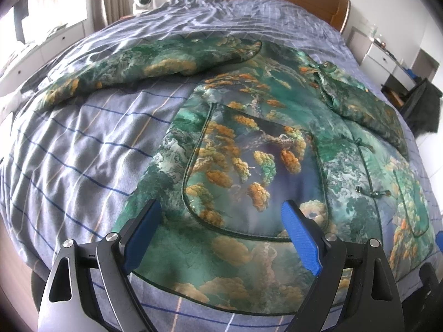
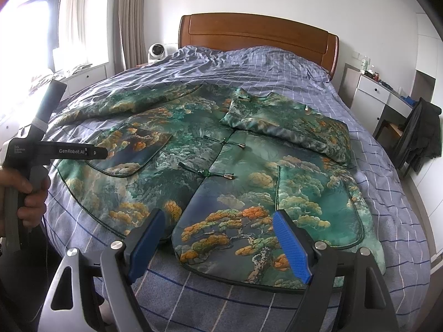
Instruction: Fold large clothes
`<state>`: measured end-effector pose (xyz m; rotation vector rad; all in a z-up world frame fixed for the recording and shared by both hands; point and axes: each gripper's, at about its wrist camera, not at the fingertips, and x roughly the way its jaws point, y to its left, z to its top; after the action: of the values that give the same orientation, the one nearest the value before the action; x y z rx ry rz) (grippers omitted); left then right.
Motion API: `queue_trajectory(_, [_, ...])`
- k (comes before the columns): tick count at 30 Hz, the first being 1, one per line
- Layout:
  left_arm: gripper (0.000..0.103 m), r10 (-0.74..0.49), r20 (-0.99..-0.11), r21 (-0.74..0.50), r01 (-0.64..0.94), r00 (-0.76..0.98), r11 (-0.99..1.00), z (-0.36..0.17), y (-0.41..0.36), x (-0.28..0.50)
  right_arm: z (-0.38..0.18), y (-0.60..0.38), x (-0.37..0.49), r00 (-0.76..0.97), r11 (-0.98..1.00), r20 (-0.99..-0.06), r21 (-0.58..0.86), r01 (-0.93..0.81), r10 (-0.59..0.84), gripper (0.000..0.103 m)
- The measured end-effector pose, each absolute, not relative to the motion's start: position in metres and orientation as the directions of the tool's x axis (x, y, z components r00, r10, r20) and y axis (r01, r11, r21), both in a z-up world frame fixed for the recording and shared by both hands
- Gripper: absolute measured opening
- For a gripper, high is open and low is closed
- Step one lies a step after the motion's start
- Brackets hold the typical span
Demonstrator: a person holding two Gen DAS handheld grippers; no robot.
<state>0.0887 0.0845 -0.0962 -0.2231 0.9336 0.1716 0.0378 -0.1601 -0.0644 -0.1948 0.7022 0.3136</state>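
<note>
A large green jacket with orange tree print lies flat, front up, on the bed. Its left sleeve stretches out to the left. Its right sleeve is folded across the chest. My left gripper is open and empty, above the hem near the left pocket. My right gripper is open and empty, above the hem near the right front panel. The left gripper's handle, held by a hand, shows in the right wrist view.
The bed has a blue checked cover and a wooden headboard. A white fan stands left of the headboard. A white nightstand and a chair with dark clothes stand on the right.
</note>
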Motion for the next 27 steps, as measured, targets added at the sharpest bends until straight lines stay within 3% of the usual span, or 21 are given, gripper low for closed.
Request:
queue_trajectory(21, [0.091,0.047,-0.816,-0.132,-0.264,0.577,0.955,-0.101,0.105,0.090,-0.064,-0.158,0.038,0.719,0.935,-0.661,-0.072,-0.348,0.216,0.082])
queue_trajectory(24, [0.091,0.015,-0.807,-0.189,-0.282,0.591,0.941,-0.097,0.127,0.098,-0.065,-0.157,0.037,0.719,0.934,-0.660,-0.075,-0.349,0.216,0.082])
queue_trajectory(27, [0.091,-0.041,-0.762,-0.338,-0.343,0.647,0.876,-0.087,0.175,0.114,-0.066,-0.157,0.037,0.718,0.935,-0.662,-0.074,-0.347,0.214,0.082])
